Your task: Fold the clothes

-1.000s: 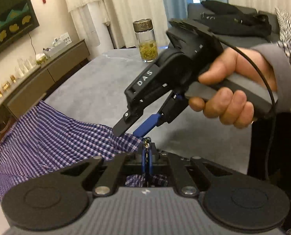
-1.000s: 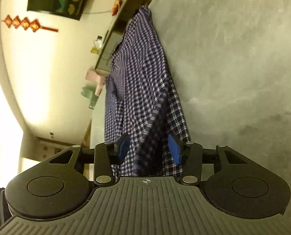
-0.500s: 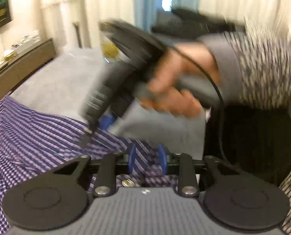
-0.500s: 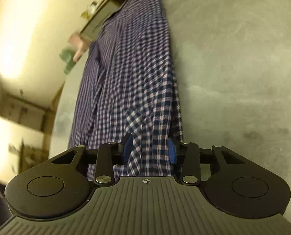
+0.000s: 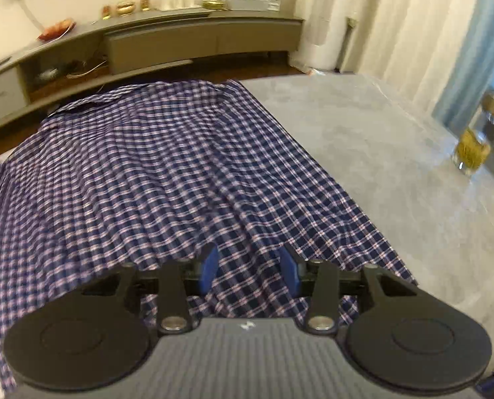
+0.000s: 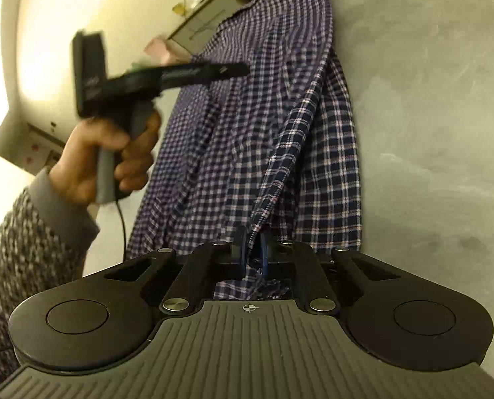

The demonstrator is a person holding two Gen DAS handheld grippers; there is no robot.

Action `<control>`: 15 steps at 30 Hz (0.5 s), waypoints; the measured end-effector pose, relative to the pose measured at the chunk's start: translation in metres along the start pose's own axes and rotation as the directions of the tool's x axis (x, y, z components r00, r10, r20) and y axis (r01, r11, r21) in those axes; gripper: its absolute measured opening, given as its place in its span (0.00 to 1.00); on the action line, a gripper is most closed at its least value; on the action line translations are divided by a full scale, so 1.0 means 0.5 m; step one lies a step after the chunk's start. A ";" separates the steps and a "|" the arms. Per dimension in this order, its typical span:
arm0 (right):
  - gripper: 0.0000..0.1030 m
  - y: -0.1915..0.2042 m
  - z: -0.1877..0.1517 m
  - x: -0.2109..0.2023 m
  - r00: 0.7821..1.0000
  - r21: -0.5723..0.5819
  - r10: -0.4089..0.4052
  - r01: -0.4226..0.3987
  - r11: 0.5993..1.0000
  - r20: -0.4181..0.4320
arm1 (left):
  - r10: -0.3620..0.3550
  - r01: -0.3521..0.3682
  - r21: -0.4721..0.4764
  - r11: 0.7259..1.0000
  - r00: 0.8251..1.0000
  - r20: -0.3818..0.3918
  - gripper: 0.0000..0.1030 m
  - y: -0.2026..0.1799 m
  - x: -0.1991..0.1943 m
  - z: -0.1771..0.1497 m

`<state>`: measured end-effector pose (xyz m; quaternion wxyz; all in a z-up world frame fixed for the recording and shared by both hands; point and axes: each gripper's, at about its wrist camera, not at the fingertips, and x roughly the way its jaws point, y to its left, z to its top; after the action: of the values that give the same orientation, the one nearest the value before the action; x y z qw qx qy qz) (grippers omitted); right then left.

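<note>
Checked shirt (image 5: 153,173) lies spread on the grey worktop (image 5: 363,139), running away ahead of both claws; its far end reaches the worktop's far edge. Cloth is rumpled, with long ridges down its length. In the right wrist view one side strip (image 6: 290,153) already lies turned in over the body, its edge leading straight back to your right claw.

Right claw (image 6: 250,254): jaws closing, almost together, with a raised pinch of the near hem between the blue pads (image 6: 264,252). The pads look to be pressing the cloth.

Left claw (image 5: 249,267): jaws apart, hovering over the near edge of the shirt. Cloth shows between and beyond the blue pads (image 5: 209,266), but nothing is gripped. From the right wrist view your left hand (image 6: 113,156) shows blurred, up and to the left of the right claw, above the shirt's other side.

Progress, as a judgement: early. One lengthwise turn-in at most; no cross fold, no neat packet. Left to do: take hold of the near edge with the left claw, bring in the other side, then fold end to end.

Beyond the shirt: a glass jar (image 5: 473,149) well off to the right of the left claw, on the worktop; a low sideboard (image 5: 197,36) along the far wall.
</note>
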<state>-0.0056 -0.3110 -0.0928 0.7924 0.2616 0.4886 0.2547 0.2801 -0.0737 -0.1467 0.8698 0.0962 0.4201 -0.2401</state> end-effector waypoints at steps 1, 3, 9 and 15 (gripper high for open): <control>0.06 -0.004 0.000 0.006 1.000 -0.003 -0.009 0.009 1.000 -0.013 | 0.029 -0.029 0.005 1.000 1.000 -0.011 0.15 -0.004 0.010 -0.006; 0.06 -0.007 -0.005 0.018 0.999 -0.009 -0.030 0.030 1.000 -0.040 | 0.072 -0.072 -0.006 0.997 0.997 -0.012 0.00 -0.003 0.025 -0.012; 0.14 -0.019 -0.005 0.009 0.998 -0.005 -0.030 0.030 1.000 -0.059 | -0.026 0.042 -0.340 0.940 0.998 0.052 0.00 0.119 -0.010 -0.047; 0.26 -0.006 -0.011 -0.003 0.998 -0.022 -0.025 0.024 0.999 -0.066 | 0.030 -0.008 -0.306 0.952 0.997 0.066 0.12 0.100 -0.041 -0.007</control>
<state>-0.0107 -0.3132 -0.0961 0.7817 0.2386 0.5148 0.2587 0.2920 -0.0221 -0.1348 0.8908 -0.0439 0.4204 -0.1670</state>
